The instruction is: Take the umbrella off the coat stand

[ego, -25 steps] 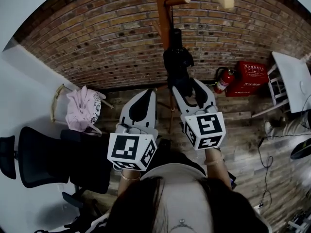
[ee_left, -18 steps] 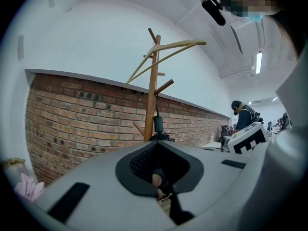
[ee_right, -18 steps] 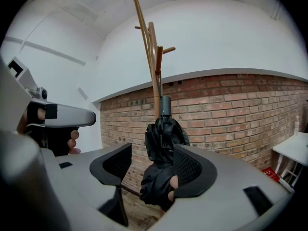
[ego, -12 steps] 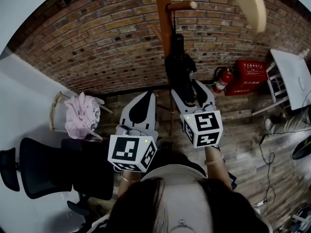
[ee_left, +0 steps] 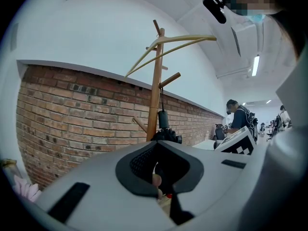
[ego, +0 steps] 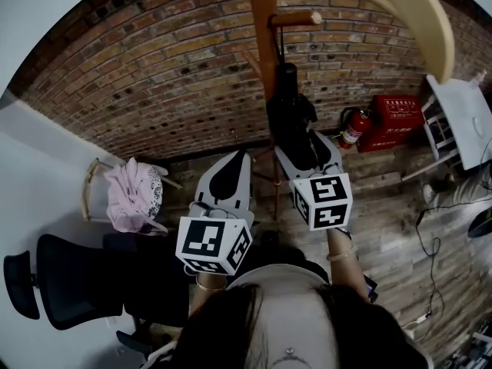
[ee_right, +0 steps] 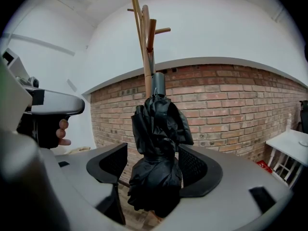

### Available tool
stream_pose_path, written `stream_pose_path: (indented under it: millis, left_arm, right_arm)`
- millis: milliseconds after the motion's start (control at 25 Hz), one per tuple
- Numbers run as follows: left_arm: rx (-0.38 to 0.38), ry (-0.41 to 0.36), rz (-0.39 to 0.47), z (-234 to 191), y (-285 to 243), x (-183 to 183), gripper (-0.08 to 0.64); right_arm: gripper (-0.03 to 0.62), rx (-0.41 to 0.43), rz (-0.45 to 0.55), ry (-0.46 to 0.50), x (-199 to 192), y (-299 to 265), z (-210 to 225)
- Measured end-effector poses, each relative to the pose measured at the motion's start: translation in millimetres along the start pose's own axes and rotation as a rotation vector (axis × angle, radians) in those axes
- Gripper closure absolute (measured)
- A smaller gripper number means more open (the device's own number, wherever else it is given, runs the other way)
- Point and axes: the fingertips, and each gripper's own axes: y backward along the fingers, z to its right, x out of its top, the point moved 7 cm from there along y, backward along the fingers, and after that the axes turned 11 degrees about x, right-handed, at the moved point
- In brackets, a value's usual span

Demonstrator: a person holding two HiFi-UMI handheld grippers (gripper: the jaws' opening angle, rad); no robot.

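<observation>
Seen from above the person's head, the folded black fabric umbrella (ego: 290, 118) hangs handle uppermost. A thin dark strap (ego: 275, 41) holds it to a short wooden peg (ego: 296, 19) on the tall wooden coat stand (ego: 261, 21). The stand rises before the red brick wall (ego: 154, 60), well apart from the nearest edge of the white table (ego: 461, 121). The right tongs (ego: 300, 138) are raised to the bundle's lower half, one jaw on either side. The left tongs (ego: 234, 158) sit lower and to one side, touching nothing, apparently kept in reserve.

In the left gripper view, those tongs are clenched with nothing between them. The stand and umbrella lie well beyond the tips.

In the right gripper view, the tongs (ee_right: 156, 165) are released and wide, and the bunched black cloth fills most of the gap. A sliver of space shows at one pad, so I judge the umbrella bracketed, not yet clamped. The placing makes sense to me, since the thick part gives plenty to squeeze. The peg slants upward, so the strap will likely need lifting before the umbrella can come away.
</observation>
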Motion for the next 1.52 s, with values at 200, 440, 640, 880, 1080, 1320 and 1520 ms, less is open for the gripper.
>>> stream_pose_path:
  millis: [200,440,640,880,1080,1320,1520]
  left_arm:
    - [-0.012,-0.001,-0.002,-7,-7,0,0.554]
    - [-0.015,0.003,-0.013,-17,-18,-3,0.554]
    - [-0.019,0.006,-0.018,-24,-24,-5,0.553]
    - [-0.024,0.006,-0.014,-29,-31,-5,0.554]
    - [-0.024,0.004,-0.009,-31,-33,-3,0.554]
    - [-0.028,0.006,-0.003,-31,-33,1,0.554]
    - [-0.031,0.011,0.001,-29,-27,3,0.553]
  right_arm:
    - [0.272,-0.022,-0.017,-0.004,-1,-9,4]
    - [0.270,-0.039,-0.053,-0.001,-5,-24,7]
    - [0.270,-0.064,-0.078,-0.014,-5,-33,8]
    - [0.270,-0.107,-0.113,-0.014,-6,-42,13]
    - [0.272,-0.118,-0.139,-0.019,-7,-44,14]
    - [0.289,-0.118,-0.159,-0.032,-7,-43,14]
    - [0.304,-0.111,-0.164,-0.029,-8,-39,12]
